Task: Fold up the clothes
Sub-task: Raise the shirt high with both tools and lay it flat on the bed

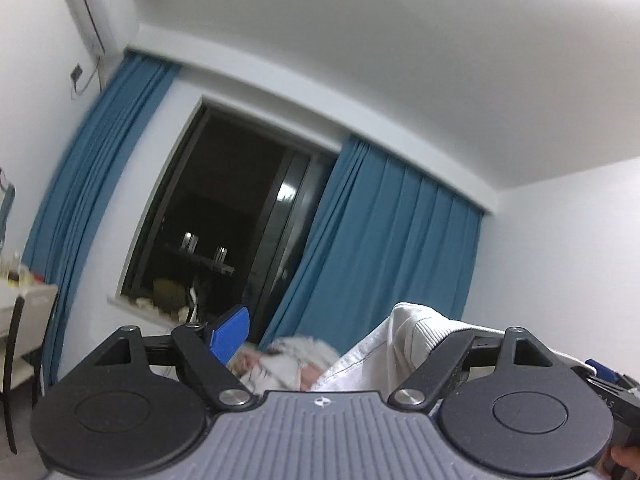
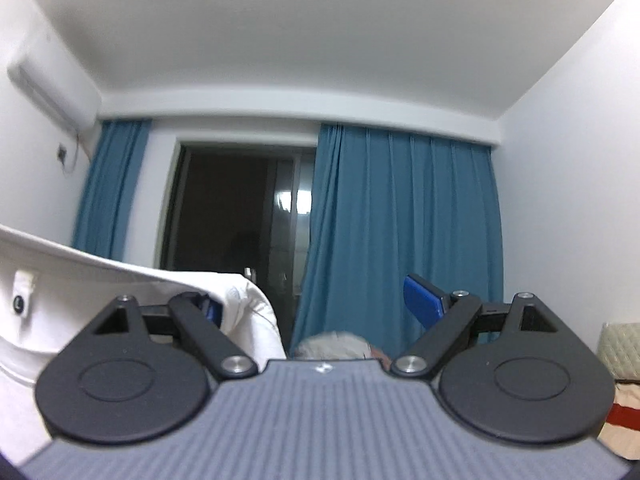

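Observation:
A white garment (image 1: 404,344) with a ribbed edge is draped over the right finger of my left gripper (image 1: 324,332) and hides that finger's pad. The blue pad of the left finger (image 1: 230,332) stands bare and far from the cloth. In the right wrist view the same white garment (image 2: 80,292), with a dark button, lies over the left finger of my right gripper (image 2: 316,302). The blue pad of its right finger (image 2: 424,300) is bare. Both jaws stand wide apart, and neither pair of pads presses on the cloth. Both grippers point slightly upward toward the window.
Ahead are a dark window (image 1: 224,216) and blue curtains (image 2: 400,220), with an air conditioner (image 1: 82,4) high on the left wall. A table (image 1: 20,296) with small items stands at the left. A blurred fluffy grey-white shape (image 2: 332,344) lies low ahead. A quilted cushion (image 2: 620,348) sits at the right.

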A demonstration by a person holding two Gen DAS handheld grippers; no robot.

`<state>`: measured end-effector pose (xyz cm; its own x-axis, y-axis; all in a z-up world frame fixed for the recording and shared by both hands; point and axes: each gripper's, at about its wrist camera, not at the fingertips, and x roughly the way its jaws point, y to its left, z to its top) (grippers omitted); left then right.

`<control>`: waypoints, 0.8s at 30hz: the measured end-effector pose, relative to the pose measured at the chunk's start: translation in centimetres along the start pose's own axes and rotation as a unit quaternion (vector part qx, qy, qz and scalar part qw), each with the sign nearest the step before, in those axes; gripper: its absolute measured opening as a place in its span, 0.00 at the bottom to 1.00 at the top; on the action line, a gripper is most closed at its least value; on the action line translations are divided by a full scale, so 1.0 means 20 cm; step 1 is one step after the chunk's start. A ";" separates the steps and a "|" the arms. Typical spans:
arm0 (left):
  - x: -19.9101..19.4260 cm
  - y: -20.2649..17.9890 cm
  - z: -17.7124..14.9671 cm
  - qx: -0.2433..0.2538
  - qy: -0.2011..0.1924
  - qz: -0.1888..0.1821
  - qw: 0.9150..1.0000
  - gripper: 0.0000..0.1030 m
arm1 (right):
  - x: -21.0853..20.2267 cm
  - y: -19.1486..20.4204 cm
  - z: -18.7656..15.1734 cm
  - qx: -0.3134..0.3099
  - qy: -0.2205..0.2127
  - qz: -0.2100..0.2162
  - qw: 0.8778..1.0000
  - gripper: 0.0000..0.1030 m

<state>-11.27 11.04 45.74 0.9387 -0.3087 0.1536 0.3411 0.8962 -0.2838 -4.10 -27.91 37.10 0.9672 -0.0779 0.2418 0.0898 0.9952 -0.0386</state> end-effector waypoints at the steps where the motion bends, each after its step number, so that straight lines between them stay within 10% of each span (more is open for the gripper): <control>1: 0.08 0.04 -0.08 -0.003 0.012 0.003 1.000 0.82 | 0.05 0.01 -0.09 -0.002 0.018 0.000 1.000 0.85; 17: 2.22 0.91 -1.55 -0.063 0.184 0.122 0.973 0.82 | 1.80 0.17 -1.87 -0.045 0.237 -0.077 0.968 0.85; 24: 3.04 1.34 -2.53 -0.028 0.337 0.142 0.930 0.79 | 2.35 0.13 -2.78 -0.011 0.409 -0.034 0.912 0.85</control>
<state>57.58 0.21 -0.46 0.8026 -0.2086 -0.5588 0.0590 0.9600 -0.2737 54.91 -32.22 -5.54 0.8121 -0.1657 -0.5595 0.1519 0.9858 -0.0715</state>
